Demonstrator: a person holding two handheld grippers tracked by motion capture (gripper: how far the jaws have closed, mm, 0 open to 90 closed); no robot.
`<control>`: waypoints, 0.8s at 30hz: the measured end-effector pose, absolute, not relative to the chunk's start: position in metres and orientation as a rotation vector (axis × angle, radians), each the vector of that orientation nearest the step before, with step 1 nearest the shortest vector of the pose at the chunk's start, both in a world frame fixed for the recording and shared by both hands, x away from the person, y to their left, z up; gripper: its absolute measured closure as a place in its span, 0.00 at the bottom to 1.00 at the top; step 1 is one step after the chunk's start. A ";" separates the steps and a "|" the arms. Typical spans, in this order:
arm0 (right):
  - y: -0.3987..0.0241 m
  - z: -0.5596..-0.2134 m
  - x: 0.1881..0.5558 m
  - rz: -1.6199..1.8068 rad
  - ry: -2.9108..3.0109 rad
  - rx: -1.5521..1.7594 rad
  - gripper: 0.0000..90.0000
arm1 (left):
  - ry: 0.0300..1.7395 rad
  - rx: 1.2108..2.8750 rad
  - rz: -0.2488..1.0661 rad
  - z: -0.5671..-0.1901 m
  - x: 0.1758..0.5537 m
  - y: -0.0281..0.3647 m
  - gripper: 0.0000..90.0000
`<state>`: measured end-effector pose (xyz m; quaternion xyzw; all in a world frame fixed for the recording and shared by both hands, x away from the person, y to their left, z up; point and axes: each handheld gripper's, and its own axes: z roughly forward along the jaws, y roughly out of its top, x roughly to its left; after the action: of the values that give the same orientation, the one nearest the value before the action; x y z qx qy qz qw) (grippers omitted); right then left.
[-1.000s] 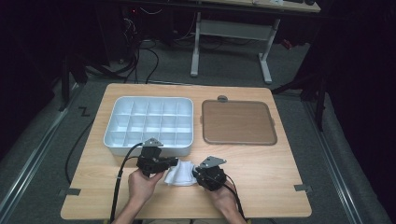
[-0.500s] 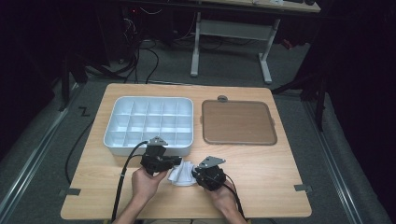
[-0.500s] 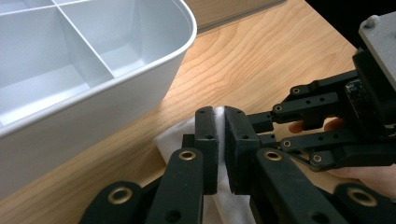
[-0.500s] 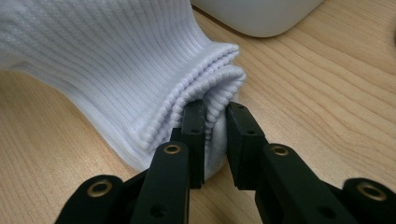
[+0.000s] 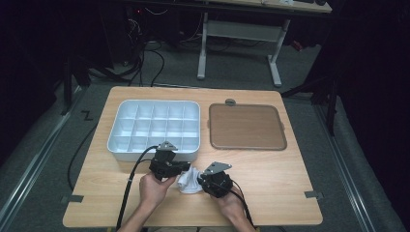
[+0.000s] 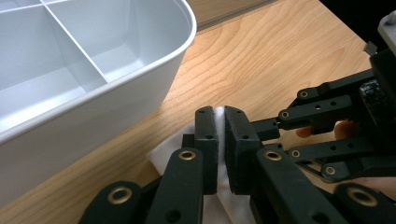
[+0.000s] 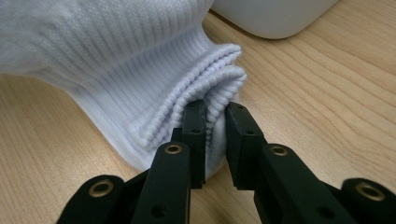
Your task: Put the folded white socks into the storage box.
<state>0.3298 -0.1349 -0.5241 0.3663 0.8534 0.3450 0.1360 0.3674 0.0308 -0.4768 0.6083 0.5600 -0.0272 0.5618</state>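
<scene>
socks: one white sock [image 5: 189, 180] (ribbed cuff), on the table [image 5: 270, 193] between my grippers
left gripper [image 6: 220, 122]: clamped on my sock's fabric
right gripper [image 7: 215, 116]: pinching its cuff
trays: one white divided tray [image 5: 154, 126], one brown tray [image 5: 245, 126]
writing: none readable

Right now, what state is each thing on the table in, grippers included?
Sock: white, bunched up on the table, pinched from both sides.
Left gripper: shut on the sock's fabric.
Right gripper: shut on one layer of the sock's ribbed cuff.
Divided bin: upright; the compartments that show are empty.
Brown tray: flat on the table, nothing on it.
</scene>
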 end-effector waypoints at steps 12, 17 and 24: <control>-0.134 -0.525 0.330 1.015 2.473 1.061 0.88 | 1.306 1.475 -0.040 -0.485 0.368 0.023 0.94; -0.135 -0.524 0.330 1.015 2.477 1.074 0.88 | 1.297 1.500 -0.020 -0.490 0.367 0.019 0.94; -0.136 -0.525 0.333 1.054 2.471 1.107 0.87 | 1.300 1.520 0.002 -0.497 0.368 0.018 0.94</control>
<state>0.3326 -0.1364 -0.5254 0.3784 0.8446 0.3601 0.1176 0.3677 0.0176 -0.4974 0.6393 0.5470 0.0008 0.5404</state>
